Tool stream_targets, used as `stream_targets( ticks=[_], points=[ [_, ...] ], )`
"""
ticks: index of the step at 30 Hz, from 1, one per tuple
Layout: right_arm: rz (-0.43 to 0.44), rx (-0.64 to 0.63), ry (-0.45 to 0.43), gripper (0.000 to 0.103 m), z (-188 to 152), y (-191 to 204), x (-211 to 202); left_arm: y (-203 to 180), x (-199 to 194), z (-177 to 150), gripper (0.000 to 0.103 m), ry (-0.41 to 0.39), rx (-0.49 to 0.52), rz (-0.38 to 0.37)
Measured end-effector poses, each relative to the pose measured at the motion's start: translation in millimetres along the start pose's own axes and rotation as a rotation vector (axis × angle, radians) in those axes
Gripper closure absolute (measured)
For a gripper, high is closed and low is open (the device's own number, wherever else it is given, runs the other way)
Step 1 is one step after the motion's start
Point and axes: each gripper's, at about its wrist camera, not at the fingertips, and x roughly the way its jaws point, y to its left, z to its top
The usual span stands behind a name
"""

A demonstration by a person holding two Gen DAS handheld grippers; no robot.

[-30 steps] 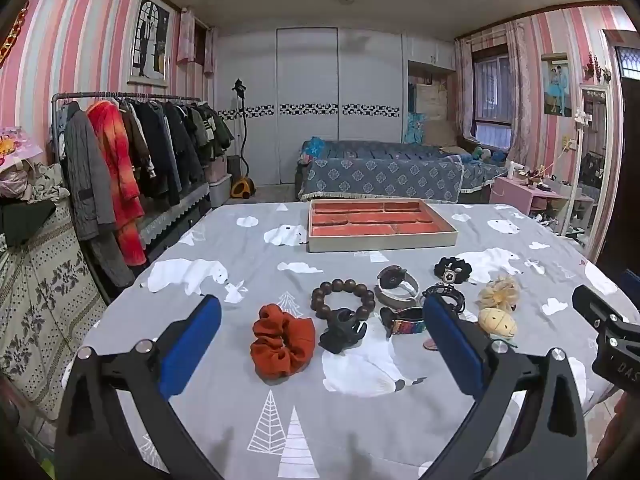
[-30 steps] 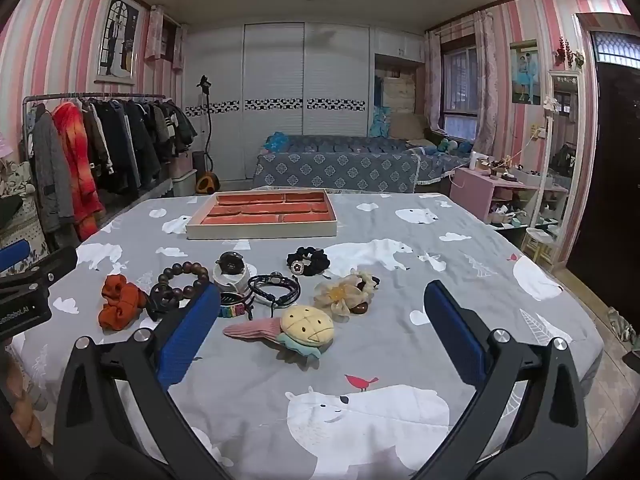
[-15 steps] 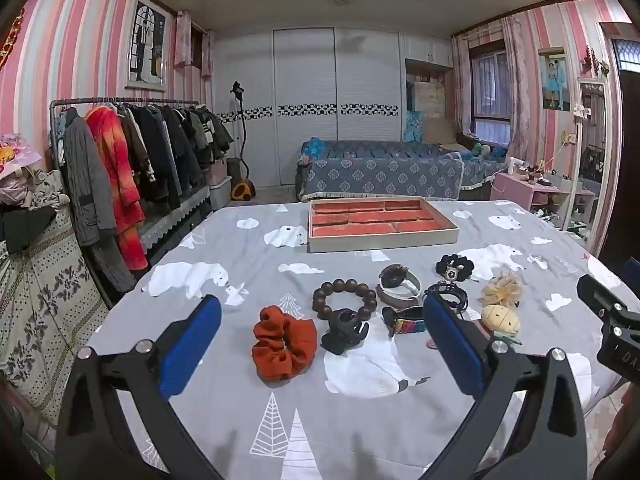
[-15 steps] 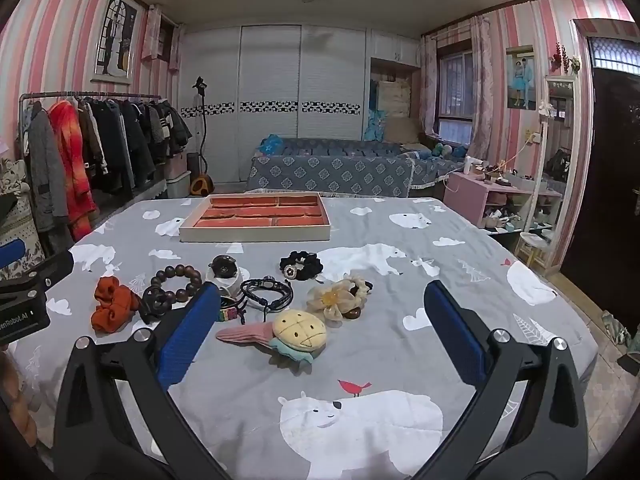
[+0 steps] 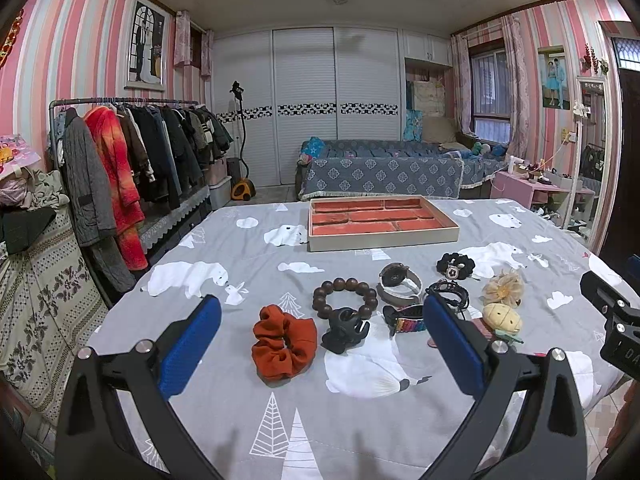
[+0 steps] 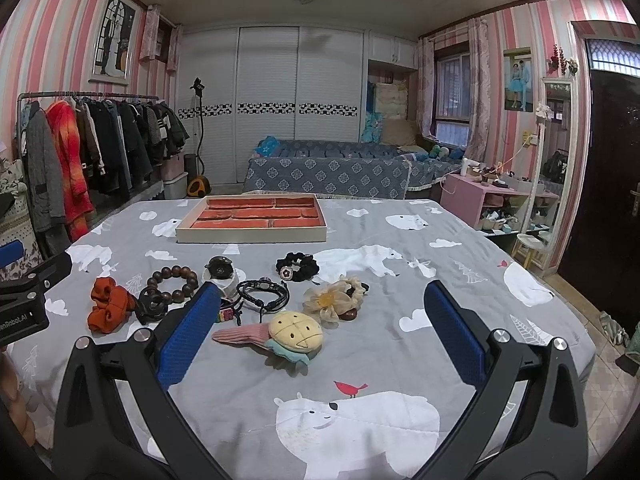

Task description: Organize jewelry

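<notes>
A beige tray with red compartments (image 5: 384, 240) (image 6: 252, 234) sits empty at the far side of the grey bear-print cloth. In front of it lie an orange scrunchie (image 5: 283, 342) (image 6: 109, 305), a black claw clip (image 5: 344, 330), a brown bead bracelet (image 5: 345, 296) (image 6: 173, 278), a watch (image 5: 398, 280), a black scrunchie (image 5: 455, 266) (image 6: 297, 266), a black cord bracelet (image 6: 262, 296), a beige flower clip (image 5: 502, 288) (image 6: 334, 300) and a yellow plush clip (image 6: 294, 334). My left gripper (image 5: 320, 344) is open above the scrunchie and claw clip. My right gripper (image 6: 320, 334) is open above the plush clip. Both are empty.
A clothes rack (image 5: 132, 168) stands left of the table. A blue-covered sofa (image 6: 332, 174) is behind it, a pink side table (image 6: 480, 196) to the right. The table's right edge drops to a tiled floor (image 6: 600, 344).
Both grippers have drawn back and risen slightly; the items look a little farther away. Nothing on the table has moved.
</notes>
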Motion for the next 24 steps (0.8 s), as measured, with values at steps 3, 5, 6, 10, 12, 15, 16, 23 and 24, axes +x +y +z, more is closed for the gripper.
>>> stream_targets(
  ticks=[3,5,6,10,12,15,16,23,24],
  points=[
    [0.0,0.0,0.0,0.004,0.2,-0.2,0.0,0.2,-0.1,0.2,0.004,0.0,0.001,-0.001],
    [0.0,0.0,0.002,0.004,0.3,-0.3,-0.1,0.0,-0.1,0.5,0.004,0.001,0.002,-0.002],
    [0.0,-0.001,0.0,0.004,0.0,-0.2,-0.1,0.2,-0.1,0.6,0.004,0.001,0.001,-0.002],
    [0.0,0.001,-0.001,0.004,0.0,-0.4,0.0,-0.1,-0.2,0.5,0.004,-0.001,0.001,0.0],
    [-0.001,0.002,-0.001,0.004,0.0,-1.0,-0.4,-0.1,-0.3,0.8,0.004,0.001,0.002,-0.001],
    [-0.003,0.001,-0.002,0.004,0.3,-1.1,-0.4,-0.2,-0.4,0.7,0.004,0.0,0.002,-0.001],
    [-0.004,0.002,-0.002,0.004,0.5,-1.2,-0.5,-0.1,-0.4,0.6,0.004,0.0,0.002,-0.001],
    [-0.005,0.003,-0.001,0.004,0.5,-2.9,-0.7,0.9,2.8,-1.4,0.004,0.001,0.005,-0.002],
    [-0.006,0.002,-0.002,0.004,0.7,-3.3,-0.9,1.0,3.0,-1.4,0.004,0.002,0.005,-0.002]
  ],
)
